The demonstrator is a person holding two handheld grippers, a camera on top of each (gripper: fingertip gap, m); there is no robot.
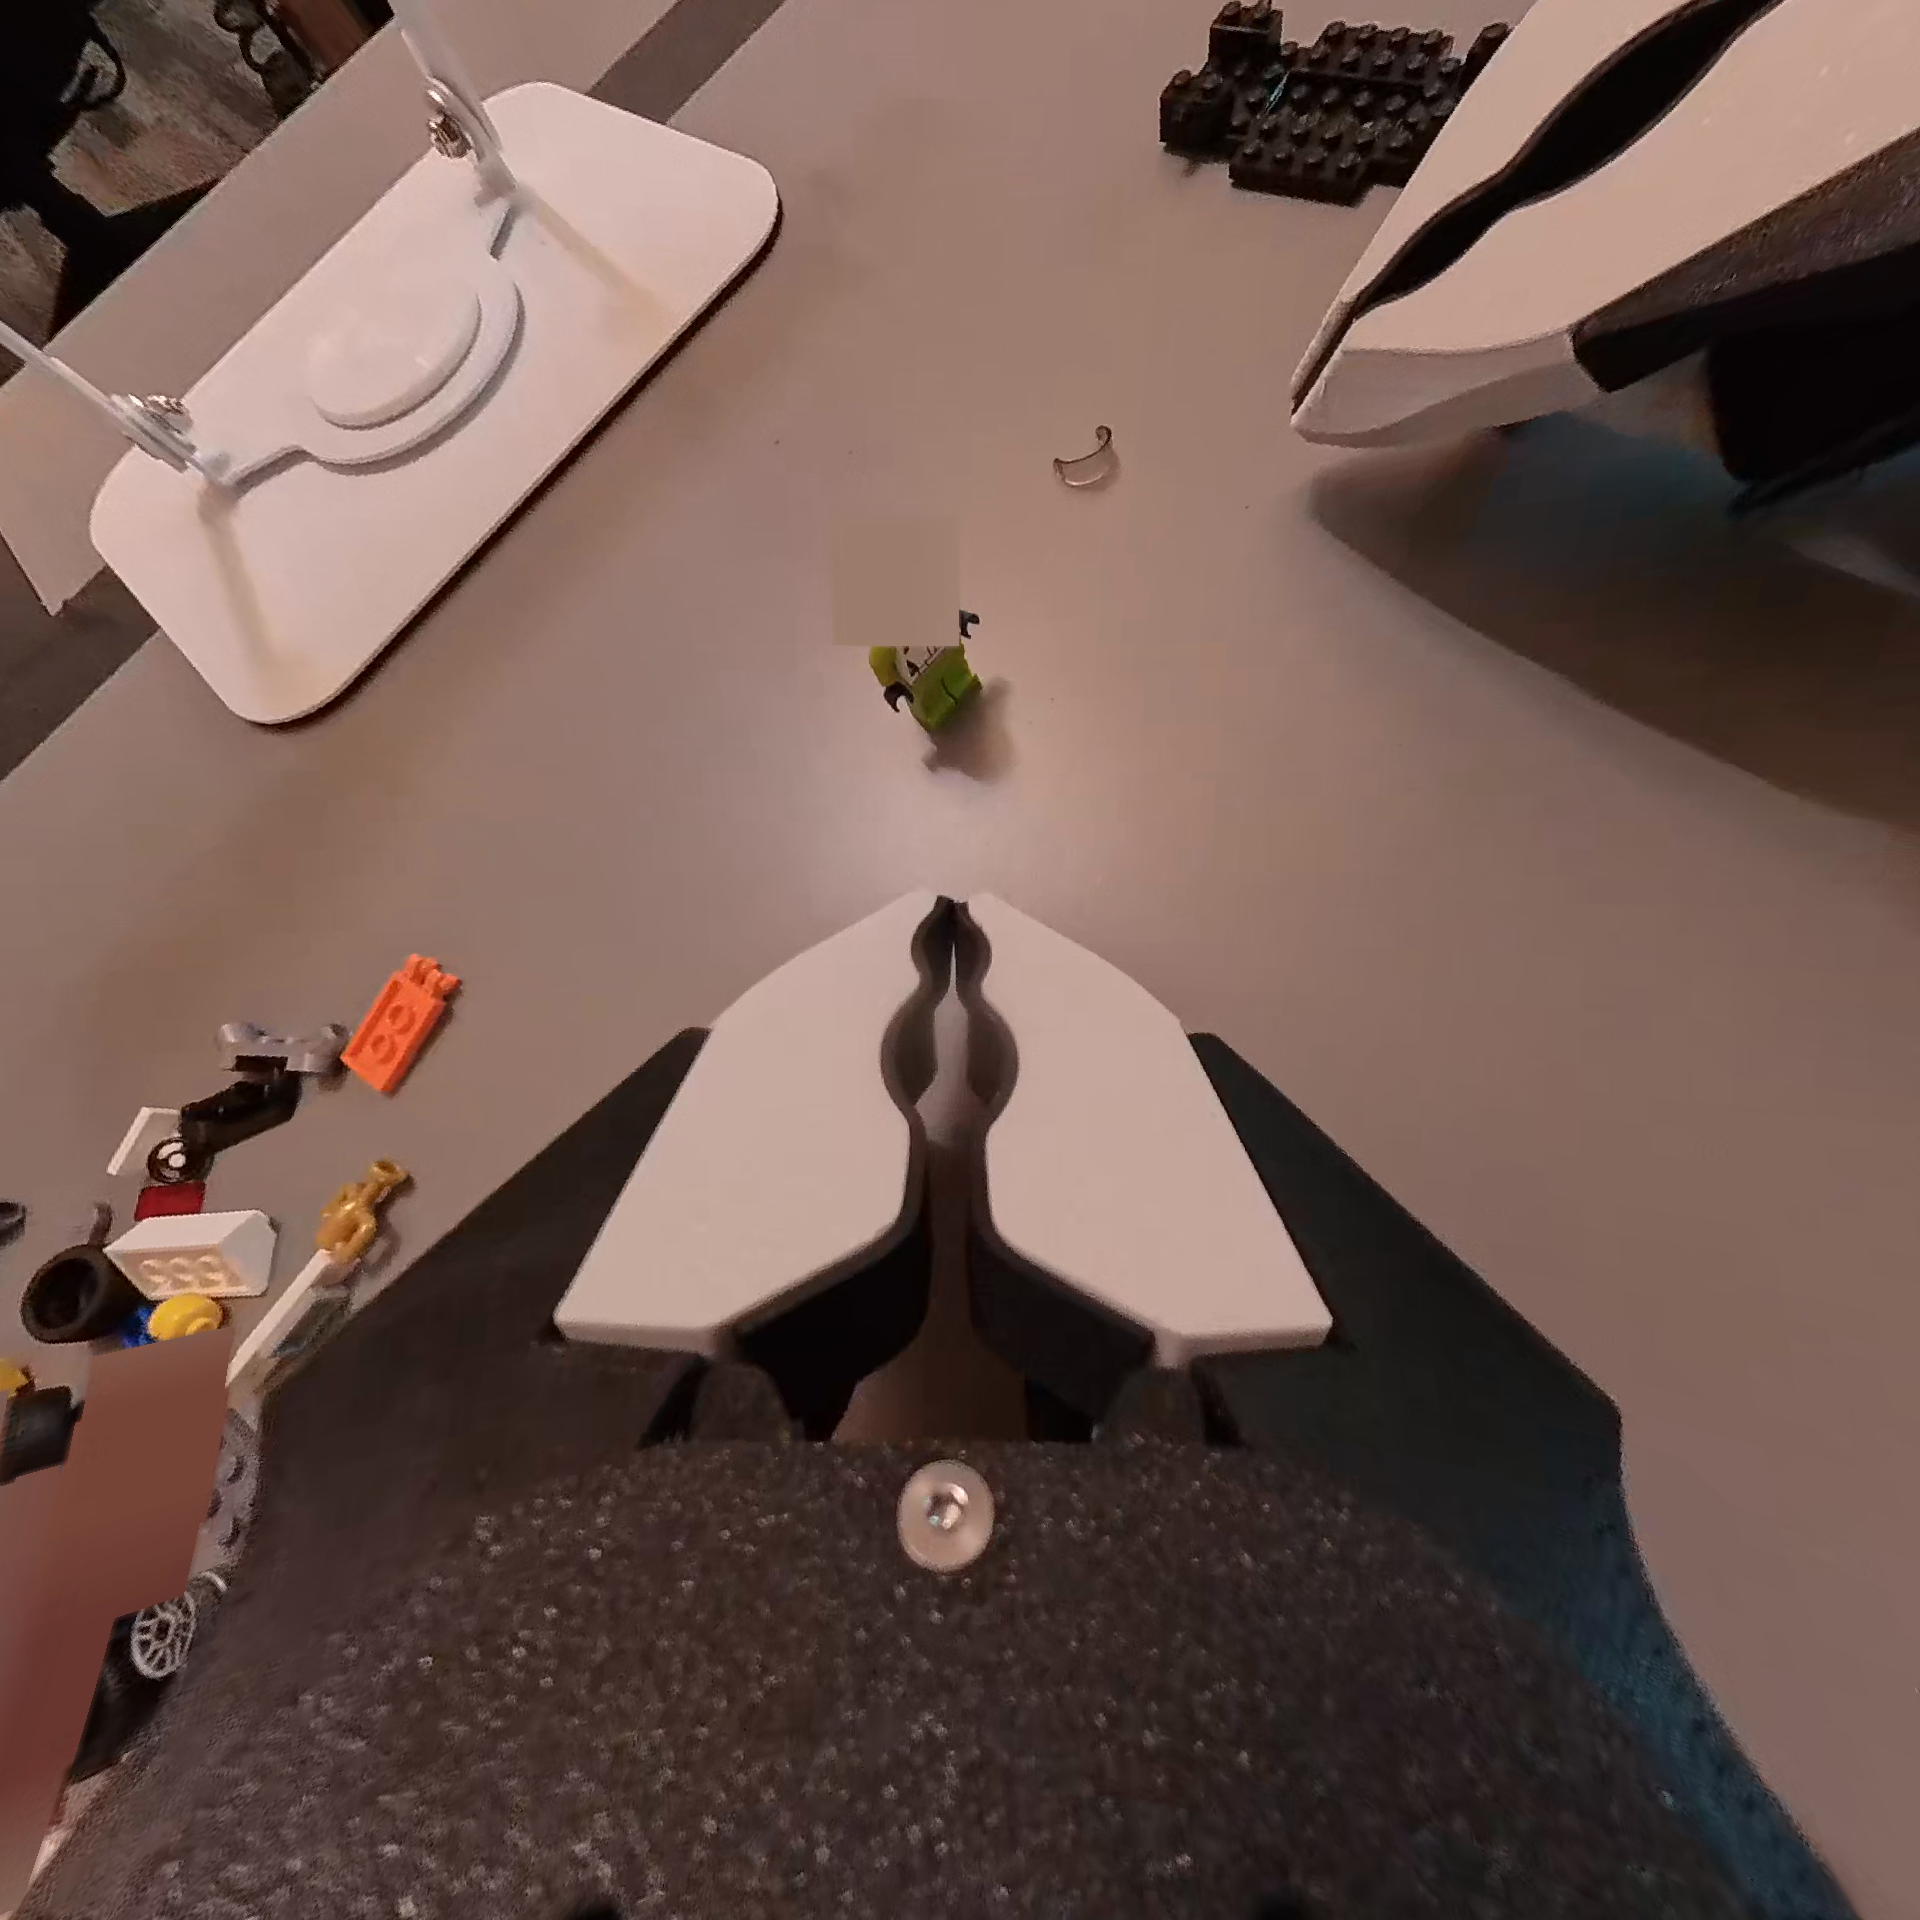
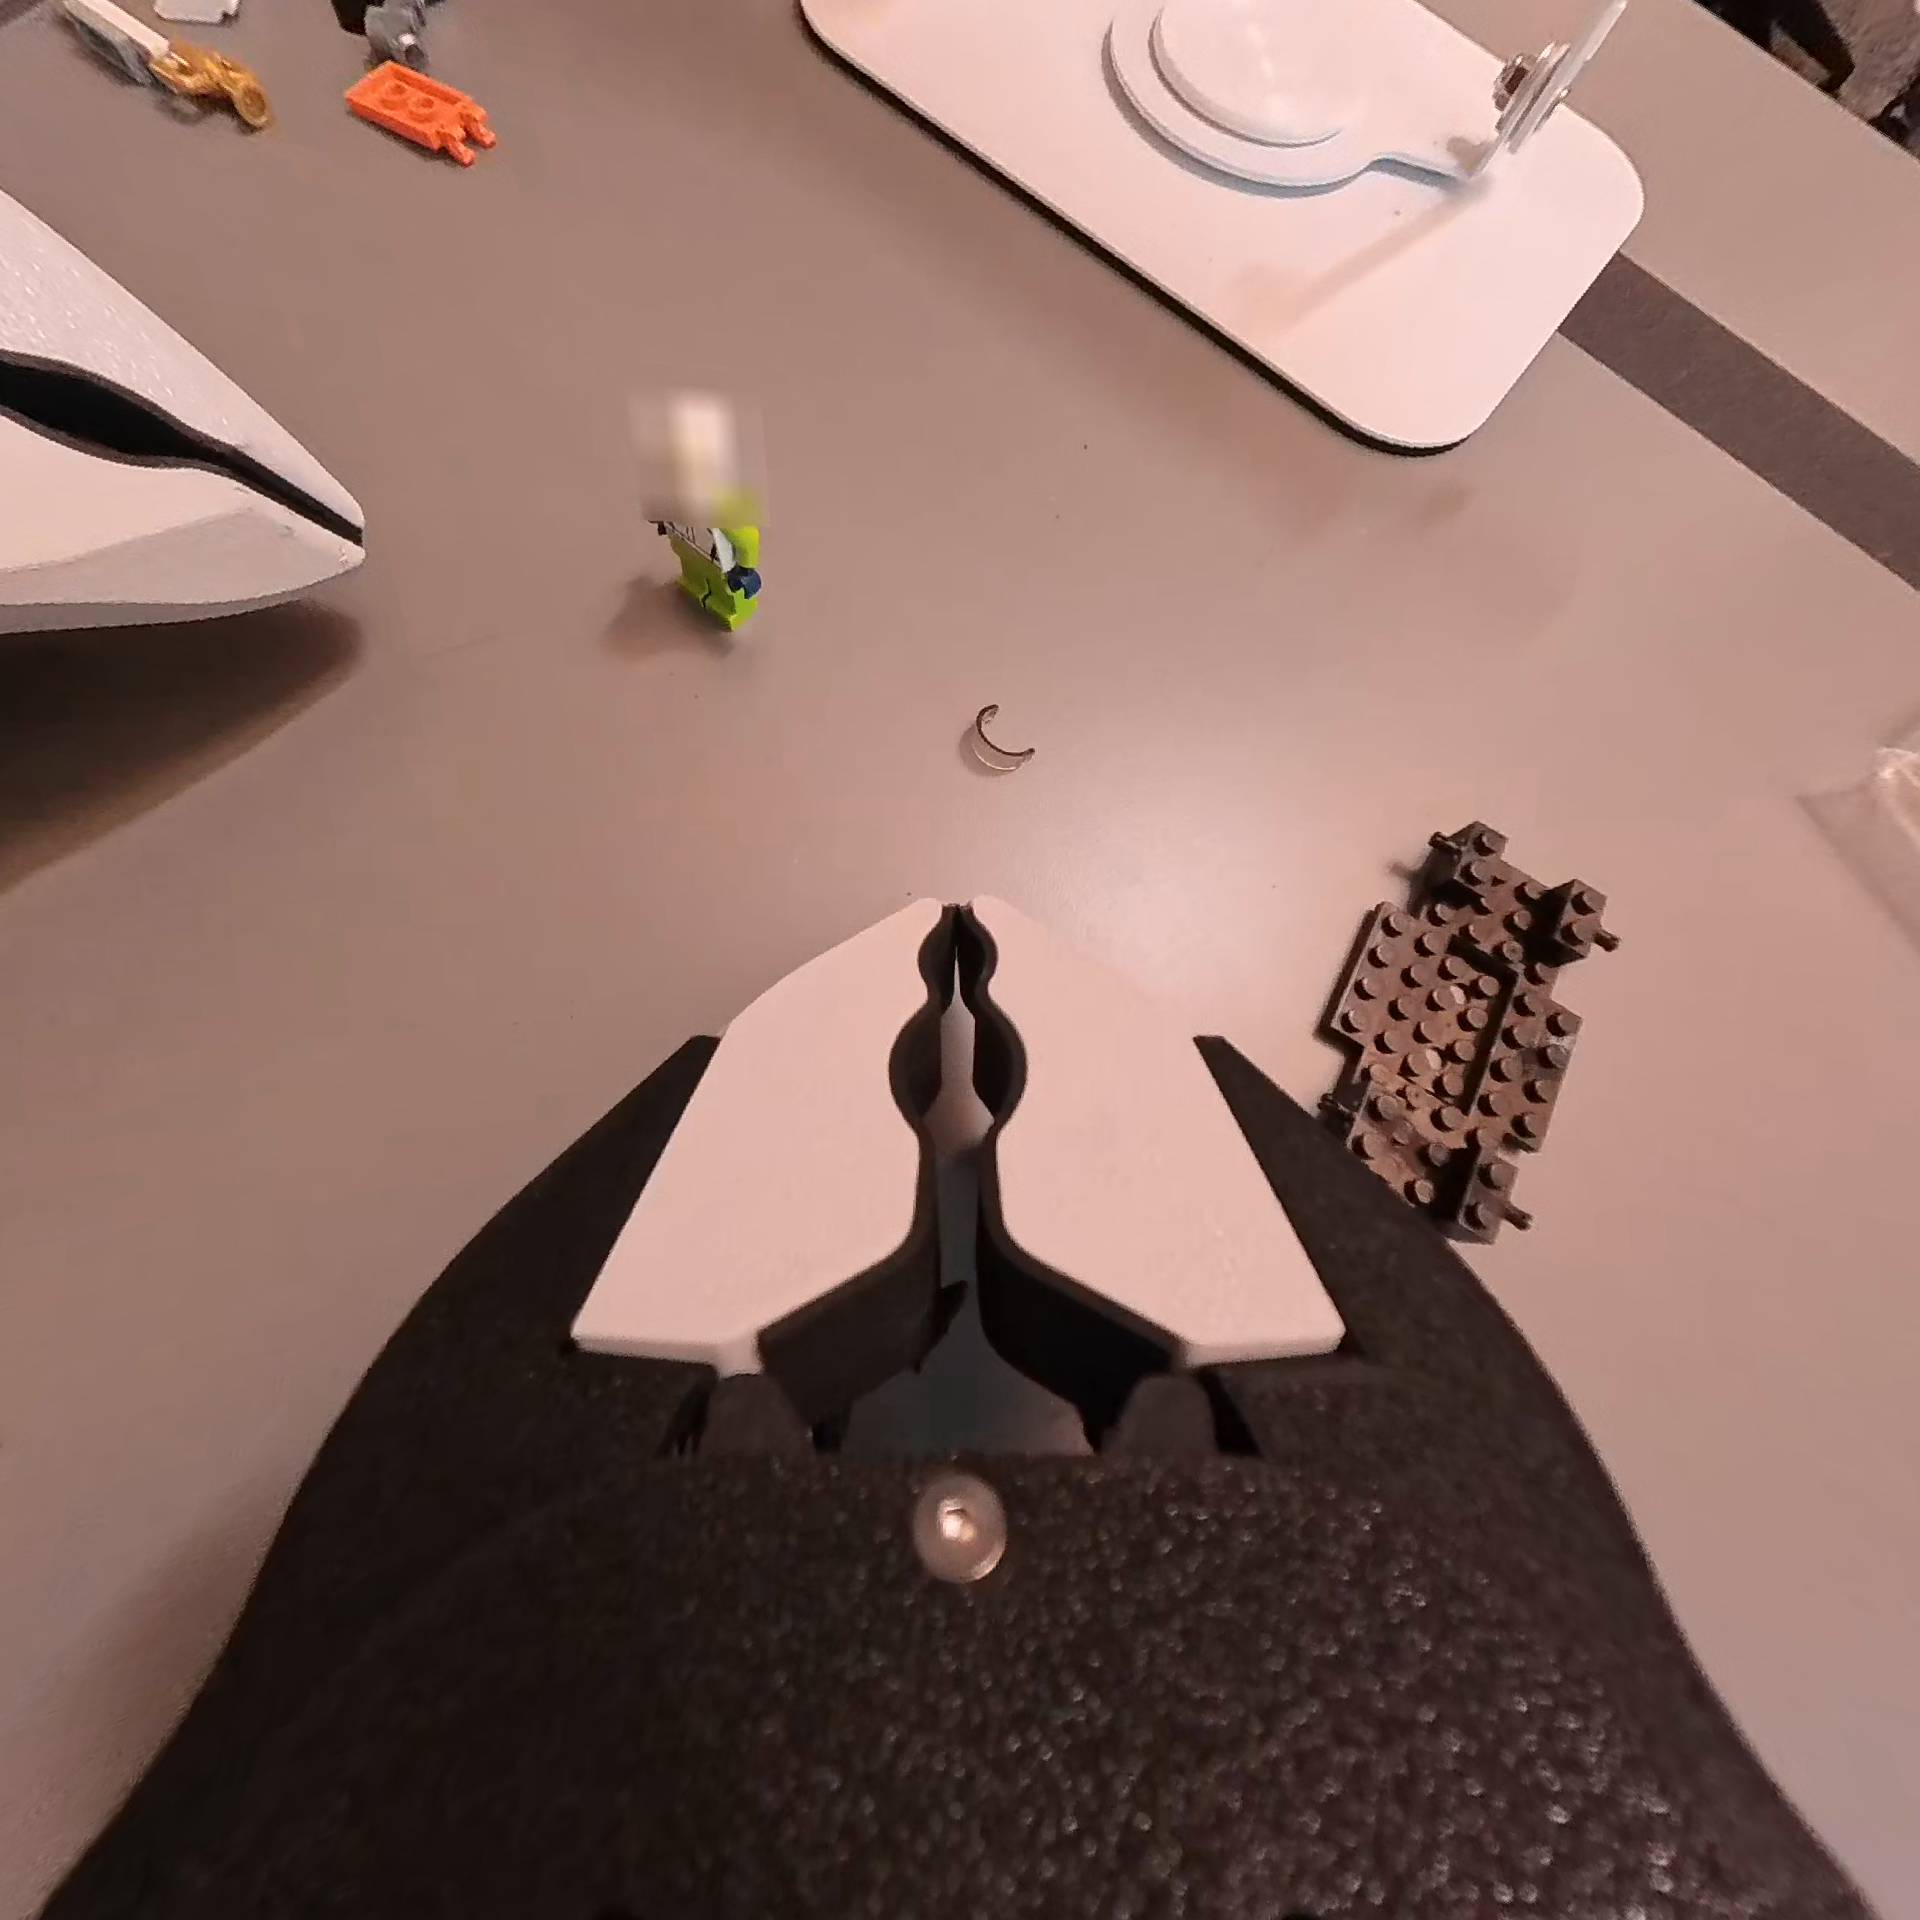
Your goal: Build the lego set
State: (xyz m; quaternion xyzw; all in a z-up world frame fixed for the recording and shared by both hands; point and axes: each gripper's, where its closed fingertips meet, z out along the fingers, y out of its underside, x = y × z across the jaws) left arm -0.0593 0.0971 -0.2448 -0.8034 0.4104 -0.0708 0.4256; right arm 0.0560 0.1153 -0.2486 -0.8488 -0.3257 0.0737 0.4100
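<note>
A lime-green minifigure (image 1: 935, 681) stands on the grey table, ahead of my left gripper (image 1: 953, 902), which is shut and empty. It also shows in the right wrist view (image 2: 722, 577), left of and beyond my right gripper (image 2: 961, 906), also shut and empty. A small clear curved visor piece (image 1: 1086, 464) (image 2: 1000, 750) lies just ahead of the right gripper. A black studded chassis (image 1: 1314, 114) (image 2: 1455, 1039) lies to the right of the right gripper. The right gripper (image 1: 1538, 312) shows at top right of the left view; the left gripper (image 2: 156, 499) at left of the right view.
A white stand base (image 1: 416, 384) (image 2: 1278, 208) with clear uprights sits at the table's far side. Loose pieces lie left of the left gripper: an orange plate (image 1: 398, 1023) (image 2: 416, 104), a gold piece (image 1: 358, 1216) (image 2: 213, 78), a white brick (image 1: 192, 1252), a black tyre (image 1: 68, 1299). Spacing between my two grippers at the tips: around 12 cm. The small clear curved visor piece (image 2: 1000, 750) lies around 4 cm away from my right fingertips. It turns up in the left wrist view (image 1: 1099, 451) as well. From the left gripper's tips to the lime-green minifigure (image 1: 935, 681) is close to 6 cm. Seen from the right wrist view (image 2: 717, 576) as well.
</note>
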